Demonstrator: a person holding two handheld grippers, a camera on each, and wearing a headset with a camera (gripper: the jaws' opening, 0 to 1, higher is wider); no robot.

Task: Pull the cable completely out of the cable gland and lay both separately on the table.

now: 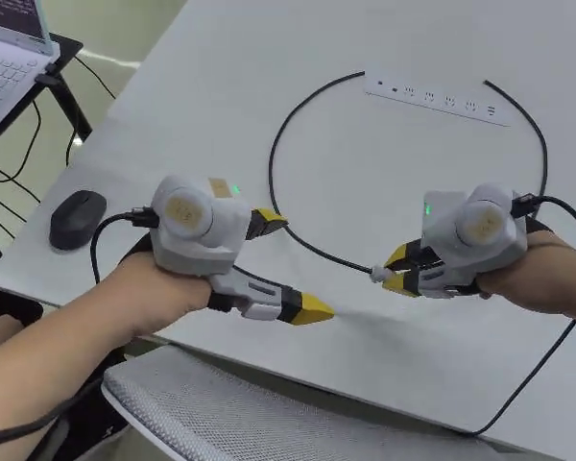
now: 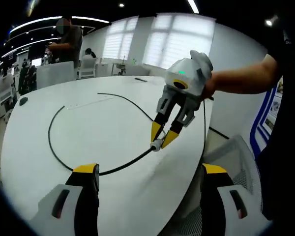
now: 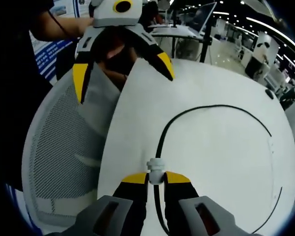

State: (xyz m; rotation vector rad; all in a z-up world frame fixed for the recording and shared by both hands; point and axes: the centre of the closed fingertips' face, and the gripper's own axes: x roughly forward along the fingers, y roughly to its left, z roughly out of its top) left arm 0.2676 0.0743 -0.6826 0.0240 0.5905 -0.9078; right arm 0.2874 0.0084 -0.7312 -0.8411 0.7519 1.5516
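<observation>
The white cable gland (image 3: 156, 169) is seen in the right gripper view just ahead of the right gripper's (image 3: 156, 179) fingers, which are clamped on the black cable (image 3: 162, 137) behind it. Beyond, the cable is looped over the worktop (image 1: 221, 96). The left gripper's (image 2: 150, 169) fingers are spread wide.

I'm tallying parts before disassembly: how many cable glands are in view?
1. The gland sits on the cable at the tips of the right gripper. Another could be hidden where that gripper covers the cable.
</observation>
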